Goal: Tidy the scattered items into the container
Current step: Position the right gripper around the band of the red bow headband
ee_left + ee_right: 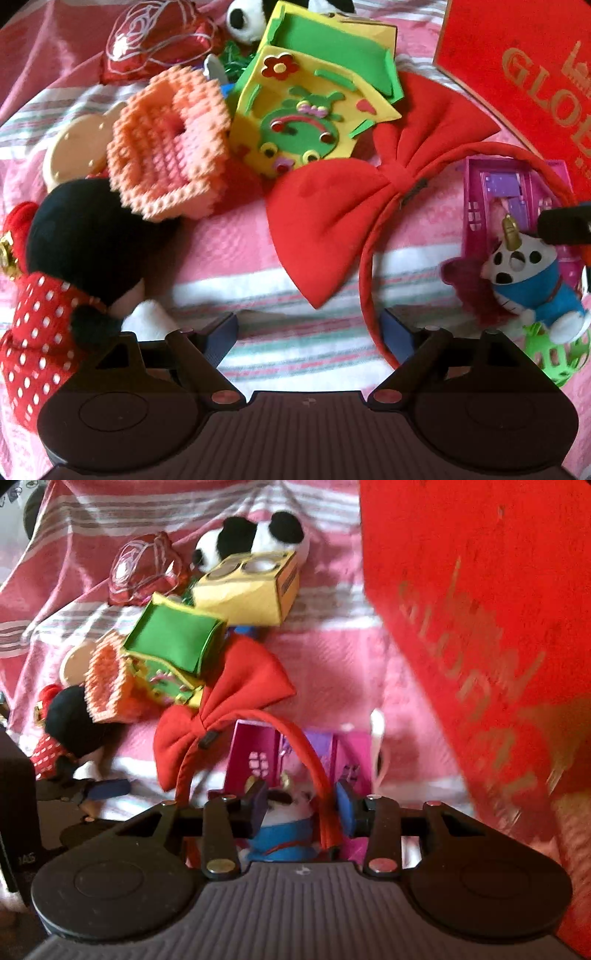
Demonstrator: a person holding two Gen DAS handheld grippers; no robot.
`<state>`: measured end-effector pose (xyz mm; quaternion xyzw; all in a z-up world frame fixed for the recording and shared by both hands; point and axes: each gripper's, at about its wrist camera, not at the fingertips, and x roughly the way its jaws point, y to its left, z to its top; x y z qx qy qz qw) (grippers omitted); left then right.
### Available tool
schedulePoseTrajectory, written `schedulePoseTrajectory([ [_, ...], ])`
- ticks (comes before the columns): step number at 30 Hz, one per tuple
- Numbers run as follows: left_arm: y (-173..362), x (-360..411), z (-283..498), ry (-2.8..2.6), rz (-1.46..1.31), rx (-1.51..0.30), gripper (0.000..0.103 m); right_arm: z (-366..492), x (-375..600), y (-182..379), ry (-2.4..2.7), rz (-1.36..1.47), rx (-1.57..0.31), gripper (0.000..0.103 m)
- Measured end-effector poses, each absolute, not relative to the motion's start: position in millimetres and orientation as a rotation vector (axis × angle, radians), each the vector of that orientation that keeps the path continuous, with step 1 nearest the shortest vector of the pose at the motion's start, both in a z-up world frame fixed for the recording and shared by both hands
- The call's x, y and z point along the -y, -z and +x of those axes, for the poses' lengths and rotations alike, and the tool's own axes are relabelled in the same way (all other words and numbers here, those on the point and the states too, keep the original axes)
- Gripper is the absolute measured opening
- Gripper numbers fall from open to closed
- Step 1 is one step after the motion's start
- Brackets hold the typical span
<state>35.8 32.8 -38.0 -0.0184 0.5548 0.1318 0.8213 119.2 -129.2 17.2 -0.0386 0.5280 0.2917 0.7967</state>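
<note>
My left gripper (pixel 309 332) is open over the striped pink bedcover (pixel 229 258), nothing between its fingers. The red bow headband (pixel 332 206) lies just ahead, its band curving past the right finger. A mouse plush in a red dotted dress (pixel 74 251) sits at the left finger. My right gripper (pixel 301 806) is closed on the head of a blue cat plush (pixel 286 843), with the headband's band (pixel 321 794) caught against the right pad. The same plush (pixel 532 284) lies at the right in the left wrist view. The red box with gold letters (pixel 480 627) stands right.
A pile lies beyond: an orange studded block basket (pixel 170 147), a yellow and green foam house (pixel 306 110), a panda plush (pixel 255 539), a yellow carton (pixel 251 590), a red foil heart (pixel 155 40). A pink plastic toy house (pixel 495 199) lies under the headband, a green ball (pixel 554 358) beside the plush.
</note>
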Motion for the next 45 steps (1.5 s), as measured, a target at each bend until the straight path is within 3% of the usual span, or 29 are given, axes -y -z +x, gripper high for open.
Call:
schedulePoseTrajectory([
  [15, 29.1, -59.6, -20.0, -0.329, -0.05, -1.181, 0.08, 60.5, 115.3, -21.6, -0.784, -0.093, -1.207, 0.045],
  [22, 30.4, -43.4, -8.3, -0.253, 0.04, -1.155, 0.08, 68.8, 119.3, -20.3, -0.697, -0.103, -1.186, 0.045],
  [28, 32.7, -28.5, 16.5, -0.201, 0.106, -1.116, 0.08, 68.5, 109.9, -15.5, -0.64, -0.11, -1.18, 0.038],
  [31, 34.7, -25.5, 23.9, -0.164, 0.119, -1.088, 0.06, 61.1, 107.1, -17.2, -0.645, -0.132, -1.167, 0.038],
  [33, 32.9, -27.0, 25.1, -0.141, 0.087, -1.085, 0.035, 58.0, 106.6, -18.8, -0.646, -0.141, -1.162, 0.038],
  [35, 31.5, -26.1, 19.7, -0.117, 0.098, -1.075, 0.027, 57.4, 106.5, -21.3, -0.626, -0.16, -1.149, 0.038],
  [45, 27.5, -39.3, -5.7, -0.078, 0.07, -1.097, 0.023, 63.2, 83.2, -22.4, -0.628, -0.266, -1.085, 0.034],
])
